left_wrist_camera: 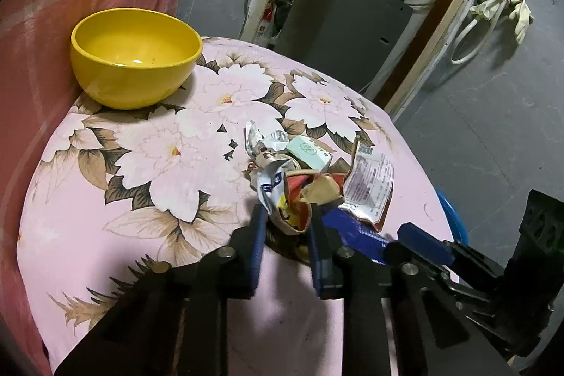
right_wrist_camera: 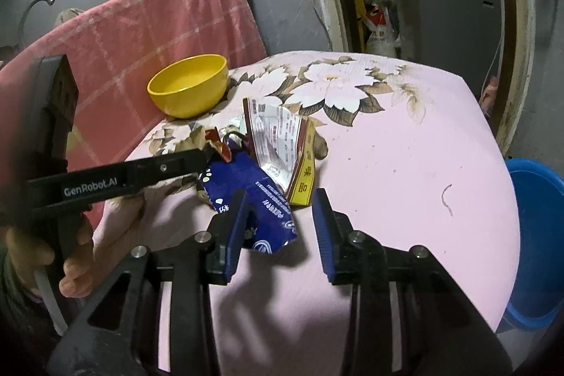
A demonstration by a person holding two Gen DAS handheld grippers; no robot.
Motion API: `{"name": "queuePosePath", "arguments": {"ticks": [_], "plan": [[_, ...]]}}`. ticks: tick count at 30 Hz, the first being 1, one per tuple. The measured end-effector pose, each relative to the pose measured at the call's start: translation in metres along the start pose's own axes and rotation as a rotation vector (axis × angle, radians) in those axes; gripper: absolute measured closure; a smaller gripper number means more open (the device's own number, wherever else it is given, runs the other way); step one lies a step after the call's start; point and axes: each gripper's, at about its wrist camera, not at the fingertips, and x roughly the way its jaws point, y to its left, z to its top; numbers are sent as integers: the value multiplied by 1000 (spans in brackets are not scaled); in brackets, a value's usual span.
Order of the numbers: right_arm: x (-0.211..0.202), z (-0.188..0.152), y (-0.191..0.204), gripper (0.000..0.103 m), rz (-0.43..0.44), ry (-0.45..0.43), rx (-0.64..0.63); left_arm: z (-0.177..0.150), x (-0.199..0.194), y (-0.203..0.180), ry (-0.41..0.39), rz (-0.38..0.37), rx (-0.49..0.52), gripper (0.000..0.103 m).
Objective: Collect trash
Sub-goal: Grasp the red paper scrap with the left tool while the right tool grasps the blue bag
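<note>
**Wrapper Pile on Floral Tablecloth: Handling Notes**

The work surface is a table under a pink floral tablecloth (right_wrist_camera: 405, 164), soft and slightly rumpled, in a grey-walled utility room. A red checked cloth (right_wrist_camera: 169, 20) drapes behind it.

The trash pile (left_wrist_camera: 306, 171) lies directly ahead of both tongs: crumpled foil and paper wrappers, thin, light and springy, with slick printed faces. Expect them to slip or unfold; none is fragile.

- Left gripper (left_wrist_camera: 287, 217): pads closed on a crumpled brown-and-red wrapper (left_wrist_camera: 299, 199) at the near edge of the pile. The grip looks taken on a bunched fold, the right place on such material.
- Right gripper (right_wrist_camera: 280, 207): jaws apart. The blue foil packet (right_wrist_camera: 261, 210) lies against the left pad only; the right pad is clear of it. Judged best hold: across the packet's creased middle, not its flat edge.
- A white-and-yellow printed sachet (right_wrist_camera: 282, 143) stands tilted just beyond the right gripper.

A glossy yellow plastic bowl (left_wrist_camera: 135, 57) sits well beyond the left gripper, to its left. A blue bucket (right_wrist_camera: 539, 235) stands off the table to the right.
</note>
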Motion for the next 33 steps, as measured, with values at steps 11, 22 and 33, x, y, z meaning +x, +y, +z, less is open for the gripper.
{"name": "queuePosePath", "arguments": {"ticks": [11,22,33], "plan": [[2,-10,0,44,0,46,-15,-11,-11,0,-6,9,-1,94],[-4,-18,6,44,11,67,-36,-28,-26,8,-2,21,-53,96],[-7,-23,19,44,7,84,-88,-43,-37,7,9,48,-67,96]]}}
